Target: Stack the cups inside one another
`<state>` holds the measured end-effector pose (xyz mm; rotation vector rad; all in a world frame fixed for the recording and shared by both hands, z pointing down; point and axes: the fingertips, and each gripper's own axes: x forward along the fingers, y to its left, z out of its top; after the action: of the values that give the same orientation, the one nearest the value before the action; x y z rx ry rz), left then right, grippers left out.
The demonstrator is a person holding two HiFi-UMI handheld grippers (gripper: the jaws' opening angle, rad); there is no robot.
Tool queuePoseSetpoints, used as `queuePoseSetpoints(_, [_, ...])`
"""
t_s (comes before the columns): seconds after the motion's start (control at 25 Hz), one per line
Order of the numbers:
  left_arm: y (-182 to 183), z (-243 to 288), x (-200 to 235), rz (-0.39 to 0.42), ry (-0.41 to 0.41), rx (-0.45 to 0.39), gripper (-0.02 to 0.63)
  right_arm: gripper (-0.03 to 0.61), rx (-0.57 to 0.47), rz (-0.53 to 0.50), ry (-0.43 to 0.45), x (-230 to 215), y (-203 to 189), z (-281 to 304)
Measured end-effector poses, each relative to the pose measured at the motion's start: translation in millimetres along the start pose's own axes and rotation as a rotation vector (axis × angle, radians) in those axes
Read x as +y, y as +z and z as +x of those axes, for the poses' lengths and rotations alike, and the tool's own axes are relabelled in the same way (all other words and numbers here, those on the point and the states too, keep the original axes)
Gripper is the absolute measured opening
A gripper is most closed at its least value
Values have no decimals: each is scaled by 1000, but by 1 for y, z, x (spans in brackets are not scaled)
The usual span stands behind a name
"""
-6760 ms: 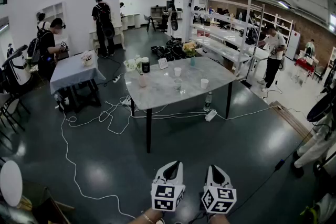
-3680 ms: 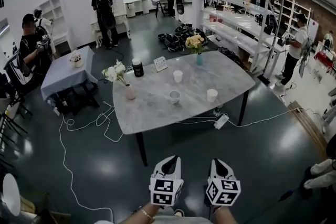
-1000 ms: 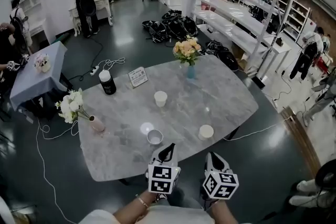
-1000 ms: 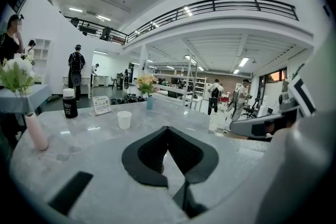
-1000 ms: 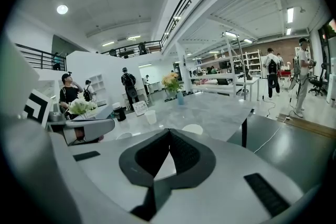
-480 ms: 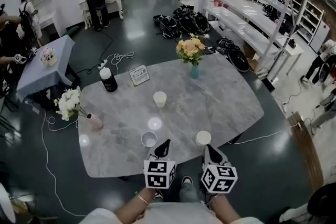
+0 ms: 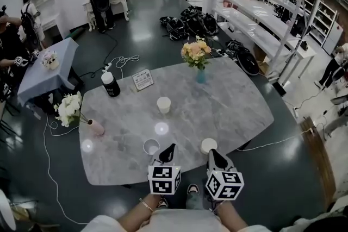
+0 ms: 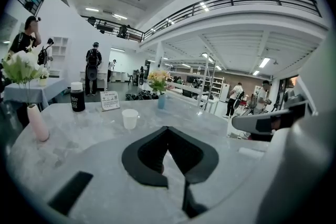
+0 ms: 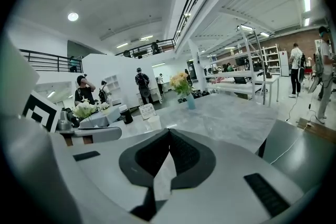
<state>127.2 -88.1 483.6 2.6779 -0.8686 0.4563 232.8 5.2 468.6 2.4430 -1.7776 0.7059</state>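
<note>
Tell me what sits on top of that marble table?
On the table: three white cups, a black bottle, a sign card, a blue vase of flowers and a pink vase of white flowers. The left gripper and right gripper cover part of its near edge.

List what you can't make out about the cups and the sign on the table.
- Head view: the tip of the right gripper covers part of the near right cup.
- Left gripper view: the near left cup is hidden behind the body of the left gripper; only the far cup shows.
- Card: its print is too small in every view.
</note>
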Motion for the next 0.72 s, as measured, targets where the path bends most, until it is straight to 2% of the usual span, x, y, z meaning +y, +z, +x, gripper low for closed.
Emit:
queuePoseSetpoints(0.24, [-7,-4,4,-5,1,11,-3,6,9,-9,-9,3,-3,2])
queuePoseSetpoints(0.48, [-11,-19,25,-23,52,5,-3,6,34,-32,53,28,-8,13])
queuePoseSetpoints(0.72, [-18,-42,56,-51,142,9,-3,6,68,-55,137,61,-16,28])
